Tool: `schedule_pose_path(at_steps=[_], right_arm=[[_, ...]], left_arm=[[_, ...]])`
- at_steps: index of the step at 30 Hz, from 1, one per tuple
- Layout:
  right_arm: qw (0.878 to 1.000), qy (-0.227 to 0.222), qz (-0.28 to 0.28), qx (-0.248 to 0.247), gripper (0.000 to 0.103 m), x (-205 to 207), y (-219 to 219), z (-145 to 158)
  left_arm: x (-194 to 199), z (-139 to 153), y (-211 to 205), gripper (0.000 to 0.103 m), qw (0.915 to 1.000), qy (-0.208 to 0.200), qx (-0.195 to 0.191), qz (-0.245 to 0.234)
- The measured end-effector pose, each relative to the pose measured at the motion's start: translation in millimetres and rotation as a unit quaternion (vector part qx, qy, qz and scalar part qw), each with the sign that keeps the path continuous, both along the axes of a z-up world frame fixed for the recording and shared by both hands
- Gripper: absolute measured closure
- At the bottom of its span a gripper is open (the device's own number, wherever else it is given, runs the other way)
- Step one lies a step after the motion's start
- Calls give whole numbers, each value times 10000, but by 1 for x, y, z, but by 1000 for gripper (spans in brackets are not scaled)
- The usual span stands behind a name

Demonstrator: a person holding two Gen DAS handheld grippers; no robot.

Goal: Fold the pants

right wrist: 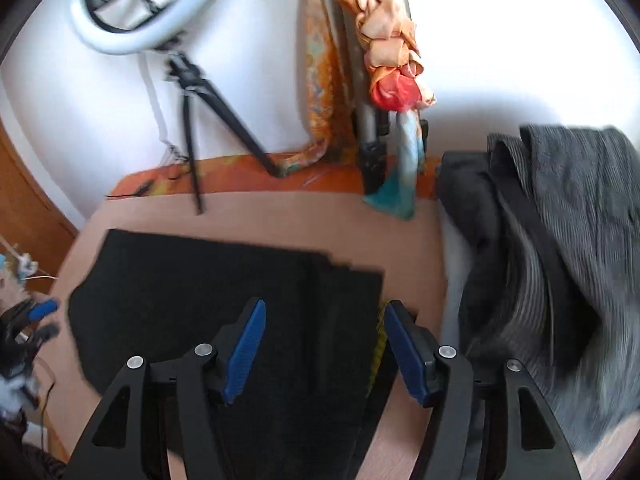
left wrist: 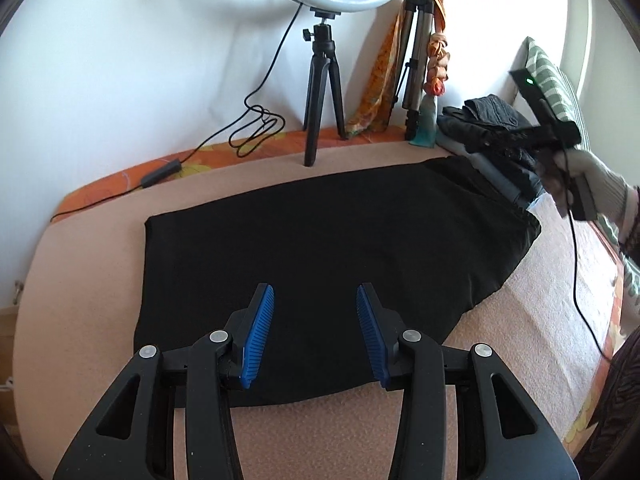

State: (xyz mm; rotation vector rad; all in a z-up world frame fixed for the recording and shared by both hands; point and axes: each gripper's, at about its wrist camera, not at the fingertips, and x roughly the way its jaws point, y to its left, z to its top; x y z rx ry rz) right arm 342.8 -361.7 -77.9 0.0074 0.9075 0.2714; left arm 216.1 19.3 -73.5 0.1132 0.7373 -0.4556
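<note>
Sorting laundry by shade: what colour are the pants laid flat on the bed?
Plain black pants, clearest in the left wrist view.

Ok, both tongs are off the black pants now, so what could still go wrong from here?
1. The gray clothes pile sits close beside the pants; a swing of the right tongs could snag it or topple it onto the fold.
2. A cable hangs from the right hand near the pants' edge and might drag across them.
3. The ring-light tripod stands just behind the pants; a forward reach may knock it.
</note>
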Motion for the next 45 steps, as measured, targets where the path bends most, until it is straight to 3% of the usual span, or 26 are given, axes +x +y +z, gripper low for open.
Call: schedule_pose_path(at_steps=[3, 8, 10, 13, 15, 20, 23, 28, 32, 38, 43, 45], right_arm=[[9992, 333, -223, 62, 40, 25, -1, -14], [9974, 595, -416, -4, 63, 39, 1, -35], [9970, 605, -481, -103, 78, 37, 1, -39], [9972, 454, -600, 0, 79, 30, -10, -34], [9952, 312, -843, -393, 79, 24, -15, -27], [9900, 317, -847, -1084, 79, 18, -6, -37], [9929, 271, -711, -915, 71, 12, -3, -33], [9962, -112, -462, -734, 61, -20, 6, -1], [9999, -143, 55, 53, 51, -73, 21, 17], [9914, 482, 740, 967, 47, -146, 69, -19], [9897, 604, 1224, 439, 46, -155, 121, -34], [9878, 679, 1308, 512, 43, -154, 133, -37]], left_arm=[[1, -2, 1, 61, 10000, -5, -56, 25], [4, -4, 5, 61, 9999, -22, -92, 67], [4, -6, 8, 61, 9999, -7, -89, 86], [4, -8, 11, 61, 9999, 3, -81, 112], [4, -8, 12, 61, 9999, 1, -94, 126], [4, -5, 19, 61, 9996, 2, -158, 231], [2, -1, 29, 61, 9990, 20, -282, 337], [-2, 3, 48, 61, 9968, 125, -571, 542], [-8, 0, 57, 61, 9944, 318, -774, 638], [-24, -9, 57, 61, 9908, 583, -1026, 659], [-36, -25, 28, 61, 9912, 927, -909, 256], [-37, -35, 14, 61, 9908, 1104, -770, 113]])
